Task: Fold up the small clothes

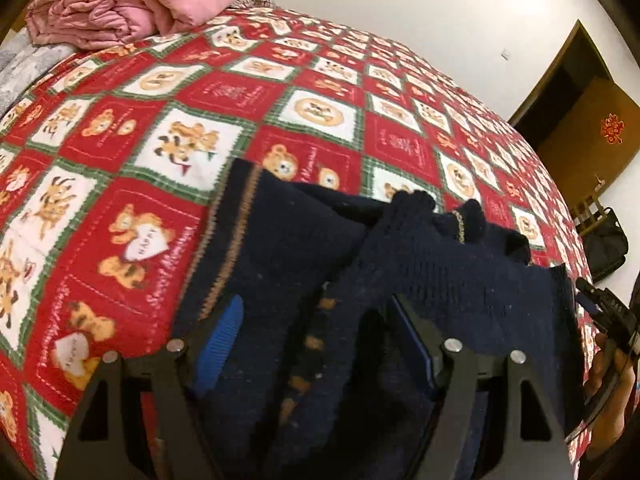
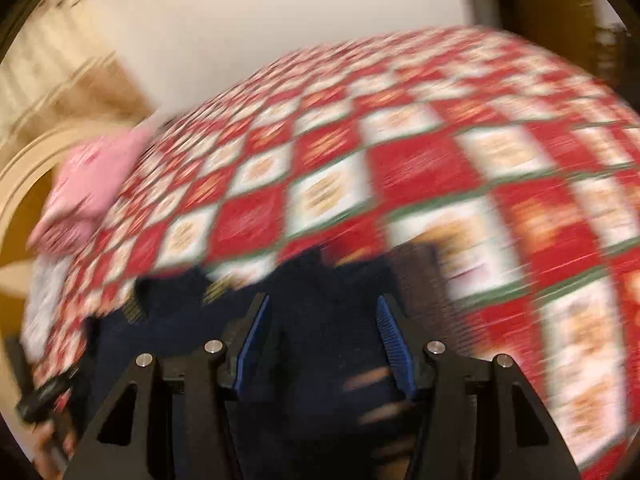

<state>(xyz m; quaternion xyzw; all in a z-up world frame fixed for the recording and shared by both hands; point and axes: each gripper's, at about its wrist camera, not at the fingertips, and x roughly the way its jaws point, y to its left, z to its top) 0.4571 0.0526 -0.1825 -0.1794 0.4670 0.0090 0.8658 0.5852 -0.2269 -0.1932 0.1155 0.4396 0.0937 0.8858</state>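
A small navy knitted sweater with tan trim (image 1: 420, 264) fills the lower centre of the left wrist frame, bunched over a red, white and green bear-print quilt (image 1: 224, 92). The left gripper (image 1: 320, 340) has its blue-padded fingers spread wide with the knit draped between them, though whether it grips is unclear. In the blurred right wrist frame the right gripper (image 2: 320, 340) is likewise open around dark knit at bottom centre; a folded pink blanket (image 1: 132, 4) lies upper left.

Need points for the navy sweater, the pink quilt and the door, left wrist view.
navy sweater (image 1: 440, 264): left wrist view, on the knit body between the jaws.
pink quilt (image 1: 132, 4): left wrist view, on its folded bulk.
door (image 1: 596, 120): left wrist view, on the brown panel.
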